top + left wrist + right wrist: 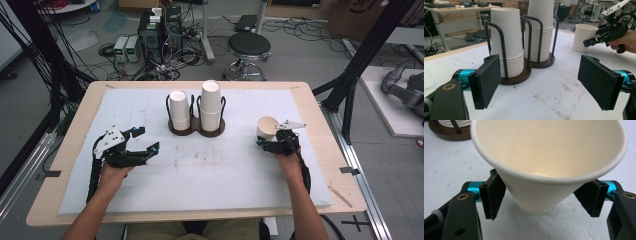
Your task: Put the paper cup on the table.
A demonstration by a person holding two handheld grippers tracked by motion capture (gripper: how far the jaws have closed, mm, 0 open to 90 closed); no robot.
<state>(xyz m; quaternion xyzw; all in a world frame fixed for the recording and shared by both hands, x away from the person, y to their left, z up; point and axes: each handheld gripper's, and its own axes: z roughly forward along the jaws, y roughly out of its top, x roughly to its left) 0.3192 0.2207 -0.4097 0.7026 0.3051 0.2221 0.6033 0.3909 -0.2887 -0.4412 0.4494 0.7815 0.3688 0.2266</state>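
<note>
Meanwhile, right gripper (270, 140) brackets upright paper cup (267, 128), jaws apart; hard squeeze could crush it. Left gripper (146, 140) wide, idle.

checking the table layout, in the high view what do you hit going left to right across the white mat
left gripper → shorter cup stack → taller cup stack → single cup → right gripper, whose jaws straddle that cup's base

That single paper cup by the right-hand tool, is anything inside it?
Empty. The right gripper view looks straight into the cup: bare white walls down to a bare bottom. It stands upright on the white mat.
</note>
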